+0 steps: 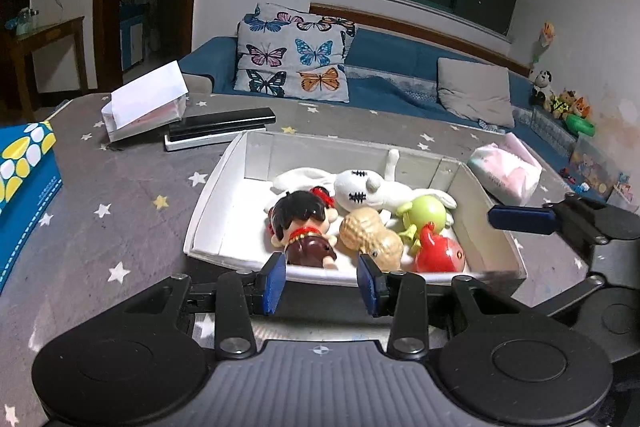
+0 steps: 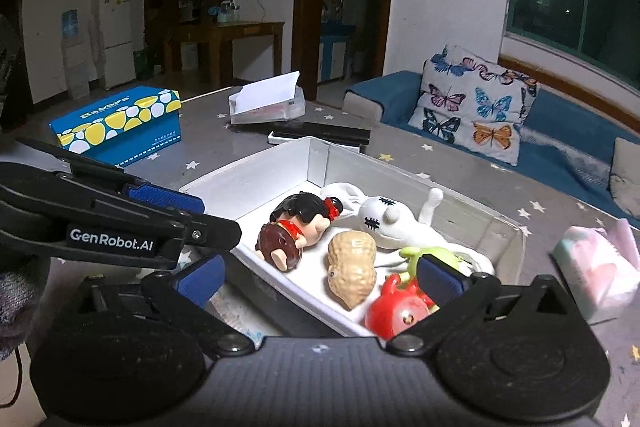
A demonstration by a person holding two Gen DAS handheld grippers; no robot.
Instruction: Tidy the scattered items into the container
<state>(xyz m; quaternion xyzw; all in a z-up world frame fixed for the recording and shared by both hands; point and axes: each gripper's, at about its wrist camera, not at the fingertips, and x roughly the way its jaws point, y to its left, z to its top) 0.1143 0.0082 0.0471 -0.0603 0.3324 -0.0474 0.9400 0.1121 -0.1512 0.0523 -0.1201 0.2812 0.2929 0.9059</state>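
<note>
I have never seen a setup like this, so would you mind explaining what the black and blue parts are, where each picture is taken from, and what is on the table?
There is no robot arm: a person holds two handheld grippers, each with blue-padded fingers and a fisheye camera looking along them. One picture is from the left gripper, the other from the right gripper. Both are open and hold nothing.

On the grey star-patterned tablecloth sits a white box holding the toys: a black-haired doll, a peanut figure, a white plush, a green toy and a red toy. Around it lie a blue tissue box, a black case and a pastel tissue pack.
</note>
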